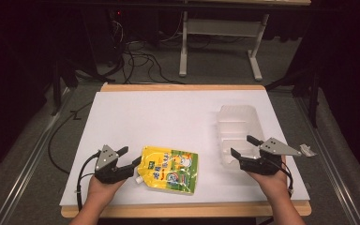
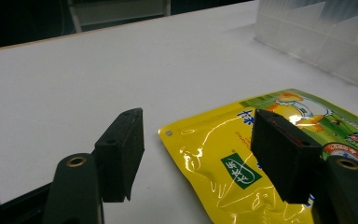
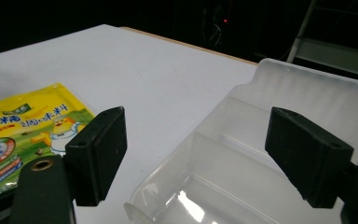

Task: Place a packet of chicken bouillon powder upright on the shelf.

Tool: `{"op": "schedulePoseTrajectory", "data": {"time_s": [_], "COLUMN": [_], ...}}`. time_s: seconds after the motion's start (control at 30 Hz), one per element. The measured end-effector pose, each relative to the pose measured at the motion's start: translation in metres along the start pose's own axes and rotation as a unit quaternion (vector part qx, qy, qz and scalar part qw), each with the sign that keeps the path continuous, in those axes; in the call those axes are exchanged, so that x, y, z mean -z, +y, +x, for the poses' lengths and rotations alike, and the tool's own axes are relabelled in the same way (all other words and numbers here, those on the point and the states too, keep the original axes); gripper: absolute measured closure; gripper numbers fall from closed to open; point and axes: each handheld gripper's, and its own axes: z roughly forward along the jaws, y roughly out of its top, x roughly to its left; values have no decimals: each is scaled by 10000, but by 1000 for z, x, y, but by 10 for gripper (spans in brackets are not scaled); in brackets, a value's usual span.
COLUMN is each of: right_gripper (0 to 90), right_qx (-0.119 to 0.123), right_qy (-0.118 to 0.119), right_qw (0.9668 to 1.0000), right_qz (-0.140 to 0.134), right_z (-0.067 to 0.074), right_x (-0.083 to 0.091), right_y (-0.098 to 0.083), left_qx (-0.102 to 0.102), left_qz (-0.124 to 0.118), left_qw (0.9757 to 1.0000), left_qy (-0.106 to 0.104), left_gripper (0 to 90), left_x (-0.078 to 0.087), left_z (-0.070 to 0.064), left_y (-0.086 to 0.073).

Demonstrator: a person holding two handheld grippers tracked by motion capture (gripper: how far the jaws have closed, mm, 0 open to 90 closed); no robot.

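Note:
A yellow refill pouch [image 1: 171, 169] with a white spout lies flat near the table's front middle. My left gripper [image 1: 128, 156] stands open just left of it, nothing between its jaws. In the left gripper view the pouch [image 2: 242, 163] lies ahead and to the right, its top left corner between the spread jaws of the left gripper [image 2: 198, 156]. A clear plastic tray [image 1: 238, 133] with compartments lies at the right. My right gripper [image 1: 243, 146] is open at its near end. The right gripper [image 3: 193, 158] has its jaws spread over the tray's [image 3: 270, 140] near rim, and the pouch [image 3: 23, 130] shows at left.
The white sheet [image 1: 159, 117] covers a wooden table. A small grey piece [image 1: 308, 150] lies at the sheet's right edge. Cables and a white frame stand on the dark floor beyond the table.

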Motion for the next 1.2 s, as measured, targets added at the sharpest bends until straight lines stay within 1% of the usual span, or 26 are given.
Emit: {"op": "schedulePoseTrajectory", "data": {"time_s": [0.07,0.1,0.13,0.17,0.2,0.23,0.37,0.4,0.43,0.53,0.6,0.63,0.7,0.73,0.77,0.8,0.83,0.93,0.97,1.0,1.03,1.07,1.1,1.17,1.2], "right_gripper": [215,228,228,235,235,235,237,238,238,236,235,235,237,238,241,242,245,250,253,253,258,260,261,264,264], "right_qx": [-15,74,74,14,14,-82,-151,-131,-160,-138,-113,-83,-101,-128,-137,-139,-122,-115,-127,-127,-131,-121,-109,-153,-153], "right_qy": [8,-110,-110,-184,-184,-200,-251,-234,-246,-261,-244,-240,-259,-263,-269,-271,-274,-266,-246,-246,-241,-245,-236,-221,-221], "right_qw": [10000,9999,9999,9998,9998,9997,9996,9996,9996,9996,9996,9997,9996,9996,9995,9995,9996,9996,9996,9996,9996,9996,9997,9996,9996], "right_qz": [-17,-30,-30,-81,-81,-85,-53,-60,-50,-34,-16,-18,-12,-7,-5,-4,-7,11,25,25,32,35,35,76,76], "right_z": [0,-1,-1,-3,-3,-8,-12,-14,-15,-15,-16,-16,-16,-16,-16,-16,-16,-17,-18,-18,-19,-19,-19,-18,-18], "right_x": [0,0,0,4,4,6,9,9,9,8,7,7,7,7,8,8,8,8,7,7,6,6,6,5,5], "right_y": [0,0,0,0,0,-1,-2,-3,-3,-2,-3,-3,-3,-3,-3,-3,-3,-4,-4,-4,-4,-4,-4,-5,-5], "left_qx": [4,28,28,19,19,20,7,10,11,-5,41,124,200,200,263,263,330,337,416,416,609,609,695,829,829], "left_qz": [6,-12,-12,-12,-12,-14,8,17,16,46,61,88,138,138,185,185,202,265,361,361,447,447,559,674,674], "left_qw": [10000,10000,10000,10000,10000,10000,10000,10000,10000,9999,9999,9997,9993,9993,9989,9989,9984,9979,9971,9971,9956,9956,9943,9926,9926], "left_qy": [18,26,26,32,32,36,61,72,84,103,152,201,273,273,352,352,418,479,524,524,550,550,577,572,572], "left_gripper": [356,357,358,358,358,358,358,358,358,359,362,364,371,373,376,376,377,375,375,375,375,376,378,387,391], "left_x": [0,-1,-1,-2,-2,-3,-5,-6,-6,-5,-6,-6,-8,-8,-8,-8,-9,-10,-11,-11,-13,-13,-15,-17,-17], "left_z": [1,0,0,0,0,0,0,0,0,1,3,4,8,8,11,11,15,18,21,21,24,24,26,28,28], "left_y": [0,0,0,0,0,0,-2,-2,-3,-3,-2,-2,-2,-2,-2,-2,-2,-3,-5,-5,-7,-7,-10,-12,-12]}}
